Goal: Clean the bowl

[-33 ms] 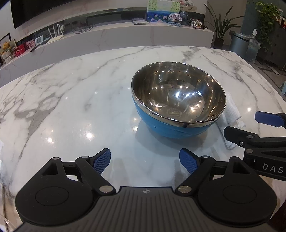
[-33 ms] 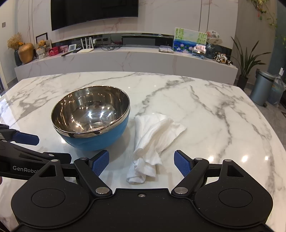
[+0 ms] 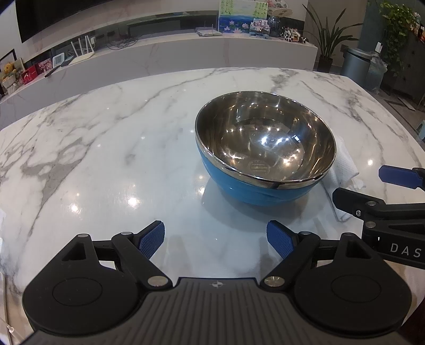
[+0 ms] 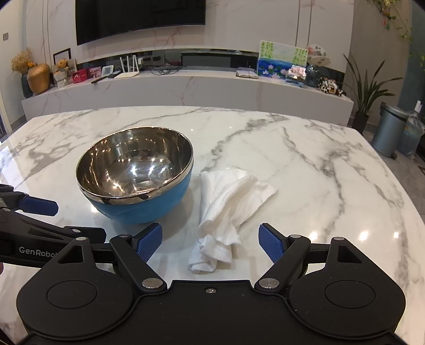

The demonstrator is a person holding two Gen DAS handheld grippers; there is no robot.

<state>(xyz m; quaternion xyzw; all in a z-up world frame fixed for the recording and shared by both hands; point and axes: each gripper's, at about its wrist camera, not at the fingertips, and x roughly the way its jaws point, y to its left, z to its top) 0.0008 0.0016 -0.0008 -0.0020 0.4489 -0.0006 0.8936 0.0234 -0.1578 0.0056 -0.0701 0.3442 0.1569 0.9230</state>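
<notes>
No shift versus the earlier frames: bowl, cloth and both grippers all in the same spots.

Left gripper [image 3: 215, 238] spread wide, nothing between the blue pads [image 3: 151, 240], low over bare marble table [image 3: 106, 159], aimed just left of the bowl. Right gripper [image 4: 210, 242] likewise spread wide, empty, pads either side of the near end of the cloth but not touching it.

Bowl [image 4: 134, 172] upright on the table, steel inside, blue outside, nothing visible inside except reflections and a stamped mark on the bottom. Sits ahead-left in right wrist view, ahead-right in left wrist view [image 3: 265, 151].

White cloth [image 4: 225, 209] crumpled, flat on the table just right of the bowl; touching the bowl or not, cannot tell. Mostly hidden behind the bowl in left wrist view, only an edge visible [image 3: 345, 169].

Each gripper visible at the edge of the other's view, side by side, near front of the table.

Background: long marble console [image 4: 186, 90], dark TV screen [image 4: 140, 18], grey bin [image 4: 389, 130], potted plant [image 4: 366, 87].
</notes>
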